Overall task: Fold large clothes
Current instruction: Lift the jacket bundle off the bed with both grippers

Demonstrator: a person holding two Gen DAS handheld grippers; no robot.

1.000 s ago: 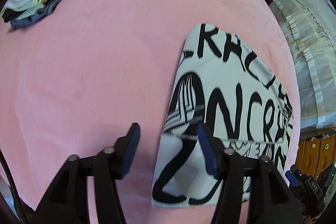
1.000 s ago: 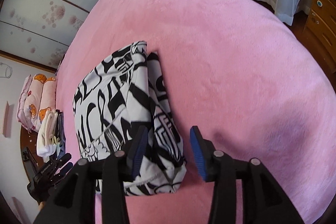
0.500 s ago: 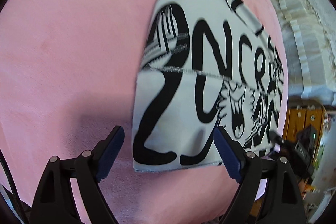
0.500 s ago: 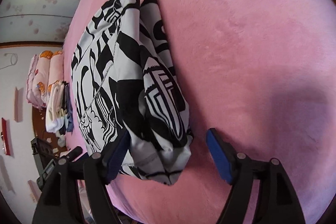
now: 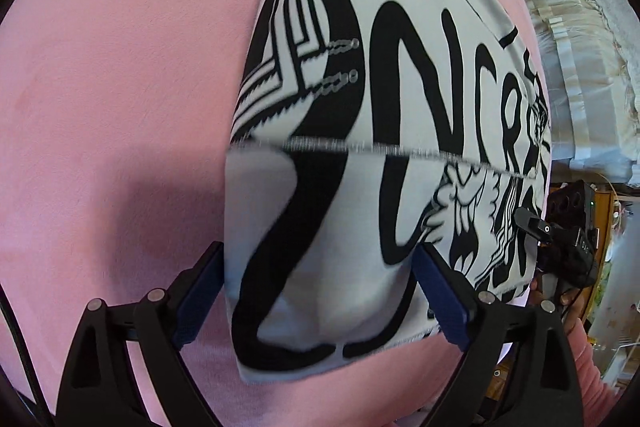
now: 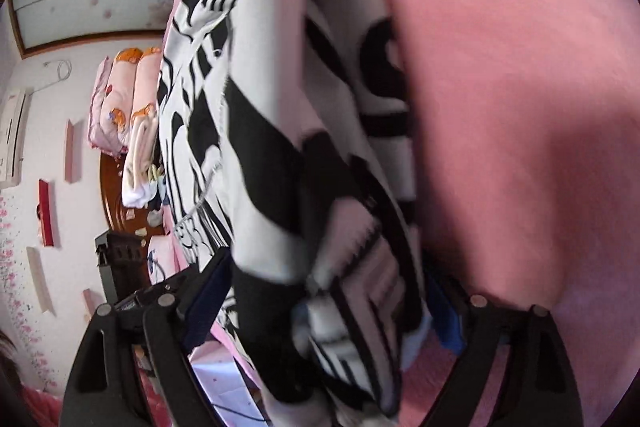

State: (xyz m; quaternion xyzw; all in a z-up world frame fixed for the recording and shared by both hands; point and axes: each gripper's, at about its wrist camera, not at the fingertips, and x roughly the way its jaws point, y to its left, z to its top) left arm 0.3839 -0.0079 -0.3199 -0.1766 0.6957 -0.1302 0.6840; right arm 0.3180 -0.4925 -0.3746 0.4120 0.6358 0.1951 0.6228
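pink blanket (image 5: 100,87) covers the bed, bearing the folded black-and-white garment (image 5: 380,107), its long axis running away from both cameras. left gripper (image 5: 316,291) straddles the garment's near left corner, jaws having just opened wide, pads clear of the cloth. right gripper (image 6: 324,311) straddles the thick near right end, likewise just opened wide; contact there is blurred. beyond, a stack of folded clothes (image 6: 140,163) and patterned pillows (image 6: 120,95).

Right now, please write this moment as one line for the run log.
left gripper: open, jaws just widened, astride folded garment | right gripper: open, just widened, astride its thick end | garment on pink cover
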